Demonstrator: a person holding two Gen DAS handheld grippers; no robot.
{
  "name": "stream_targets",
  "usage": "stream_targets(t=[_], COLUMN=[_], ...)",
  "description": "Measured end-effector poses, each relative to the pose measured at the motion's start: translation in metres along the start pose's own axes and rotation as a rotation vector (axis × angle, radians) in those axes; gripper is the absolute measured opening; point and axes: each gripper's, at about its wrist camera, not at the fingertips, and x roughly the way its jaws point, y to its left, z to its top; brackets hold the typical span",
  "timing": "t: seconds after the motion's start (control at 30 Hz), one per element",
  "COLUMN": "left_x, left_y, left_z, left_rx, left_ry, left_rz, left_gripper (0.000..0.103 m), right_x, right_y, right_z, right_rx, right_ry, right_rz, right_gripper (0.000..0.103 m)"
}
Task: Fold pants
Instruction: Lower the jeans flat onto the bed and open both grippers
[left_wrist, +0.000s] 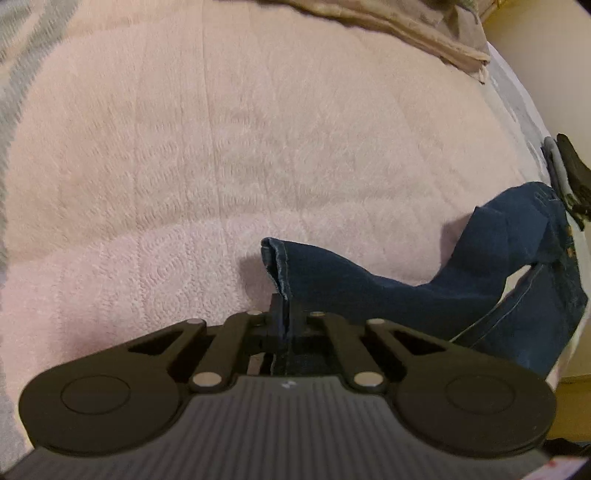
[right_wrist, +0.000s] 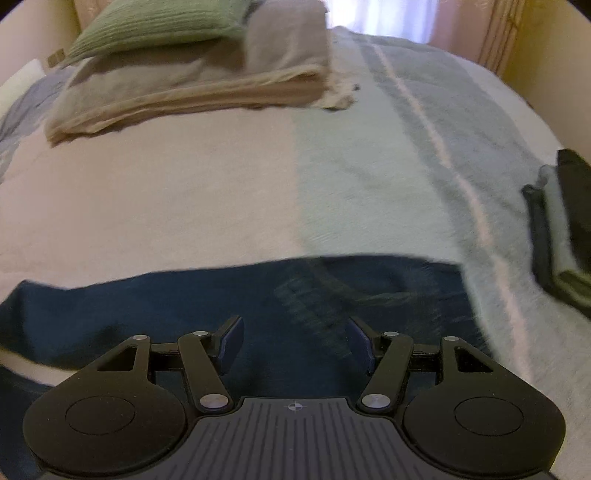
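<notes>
Jaws of the left gripper were clenched on the hem of the jeans, whose long axis ran off to its right across the pink blanket. Those of the right gripper stood released, directly above the denim.

A bedroom in a home.
A pink bedspread is covering the bed, folded blankets and a green pillow are sitting at eleven o'clock, and curtained daylight is glowing at one o'clock.
</notes>
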Motion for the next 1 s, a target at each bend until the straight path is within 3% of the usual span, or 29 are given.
stream_targets(t=[0.2,0.43,0.5,0.53,0.57,0.63,0.7,0.83,0.9,1.0], left_x=[-0.031,-0.023,-0.029,-0.034,-0.044,-0.062,-0.084,-0.094,-0.073,-0.025], left_y=[-0.024,-0.053,-0.059,-0.06,-0.061,-0.061,-0.06,-0.045,-0.024,0.0], left_z=[0.0,0.004,0.007,0.009,0.01,0.016,0.026,0.056,0.071,0.083], left_rx=[-0.104,-0.123,-0.121,-0.125,-0.136,-0.152,-0.156,-0.197,-0.276,-0.333], left_ry=[-0.123,-0.105,-0.111,-0.124,-0.147,-0.201,-0.28,-0.4,-0.396,-0.284], left_rz=[0.19,0.315,0.337,0.346,0.35,0.364,0.374,0.391,0.427,0.449], left_gripper=[0.0,0.0,0.0,0.0,0.0,0.0,0.0,0.0,0.0,0.0], right_x=[0.049,0.132,0.135,0.127,0.116,0.084,0.055,0.051,0.073,0.097], right_y=[-0.11,-0.187,-0.199,-0.2,-0.201,-0.208,-0.204,-0.211,-0.214,-0.203], right_z=[0.029,0.043,0.043,0.044,0.046,0.054,0.07,0.094,0.101,0.099], right_rx=[0.012,0.113,0.184,0.192,0.19,0.237,0.174,0.206,0.242,0.281], right_ry=[0.033,0.158,0.163,0.148,0.121,0.045,-0.016,-0.09,-0.09,-0.071], right_rz=[-0.002,0.182,0.208,0.183,0.149,0.151,0.134,0.092,0.035,-0.122], right_gripper=[0.059,0.059,0.05,0.033,0.006,0.005,0.004,0.003,0.004,0.005])
